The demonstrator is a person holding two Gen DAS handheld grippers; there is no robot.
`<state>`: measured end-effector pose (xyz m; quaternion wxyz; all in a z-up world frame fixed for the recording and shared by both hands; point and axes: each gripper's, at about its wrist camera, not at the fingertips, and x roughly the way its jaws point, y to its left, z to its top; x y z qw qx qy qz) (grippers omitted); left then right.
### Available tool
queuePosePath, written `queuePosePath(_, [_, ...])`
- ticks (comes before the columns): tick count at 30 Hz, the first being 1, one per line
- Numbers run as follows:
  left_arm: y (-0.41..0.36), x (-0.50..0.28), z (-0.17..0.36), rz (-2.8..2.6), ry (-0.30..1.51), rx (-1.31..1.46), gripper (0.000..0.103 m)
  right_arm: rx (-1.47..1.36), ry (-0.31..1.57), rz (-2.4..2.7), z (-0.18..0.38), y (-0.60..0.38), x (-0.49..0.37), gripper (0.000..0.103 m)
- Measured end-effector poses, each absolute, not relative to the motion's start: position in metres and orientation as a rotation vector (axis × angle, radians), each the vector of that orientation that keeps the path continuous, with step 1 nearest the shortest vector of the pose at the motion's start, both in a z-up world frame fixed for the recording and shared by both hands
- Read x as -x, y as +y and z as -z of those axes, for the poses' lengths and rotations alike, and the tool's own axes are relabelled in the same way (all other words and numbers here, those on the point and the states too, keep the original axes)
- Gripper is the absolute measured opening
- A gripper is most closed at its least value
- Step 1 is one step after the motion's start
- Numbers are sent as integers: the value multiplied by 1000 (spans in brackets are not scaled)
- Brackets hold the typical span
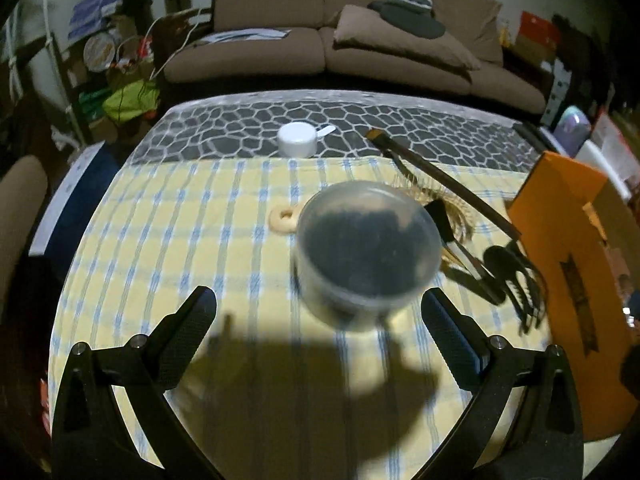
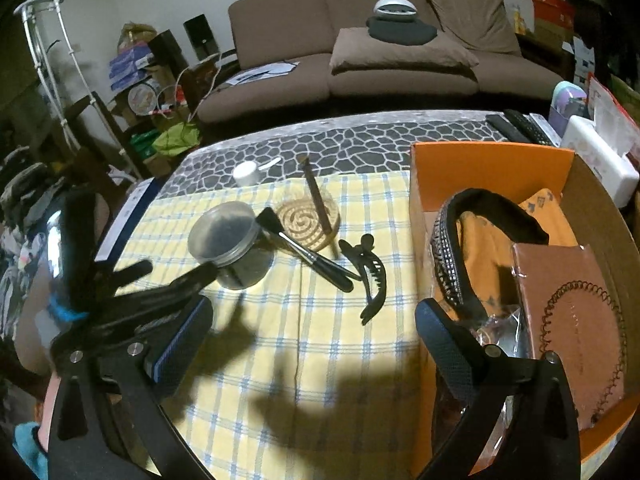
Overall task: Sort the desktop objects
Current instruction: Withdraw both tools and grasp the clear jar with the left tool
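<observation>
The left gripper (image 1: 320,316) is pitched steeply downward, its jaws spread wide with nothing pressed between the pads. The right gripper (image 2: 314,320) is angled downward as well, jaws set fully apart and empty. In the right wrist view, the left gripper is seen at the left edge, held alongside.

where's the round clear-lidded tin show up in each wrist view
Left wrist view: the round tin sits just right of centre, blurred, ahead of the open left gripper.
Right wrist view: the round tin lies left of centre, with the left gripper reaching toward it from the left edge.
Shared landmark: the white cap at the far edge of the yellow checked cloth, beyond the tin in both.
</observation>
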<state>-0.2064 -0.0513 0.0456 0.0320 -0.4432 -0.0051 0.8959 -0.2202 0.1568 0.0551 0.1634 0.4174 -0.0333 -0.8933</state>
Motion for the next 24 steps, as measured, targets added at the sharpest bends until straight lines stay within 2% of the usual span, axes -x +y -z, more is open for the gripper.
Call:
queuePosePath(6, [-36,223,-31,-2731,61,1363,103,-1179,-78,2557,-51,158,222,102])
queuePosePath(14, [-42,238,-18,-2703,-43,1377,103,-1183,-59,2544,-47,153,221,102])
queuePosePath(16, [-45,238,-18,-2701,-68,1357,99,-1184,-59,2547,-46,153,221,102])
queuePosePath(17, [-46,237,-18,-2694,-84,1339,84,-1185,-62,2547,-46,153,222,102])
queuePosePath(24, [-63,230,-23,-2713,-113,1357,84,-1189,-68,2546,-46,151,222,102])
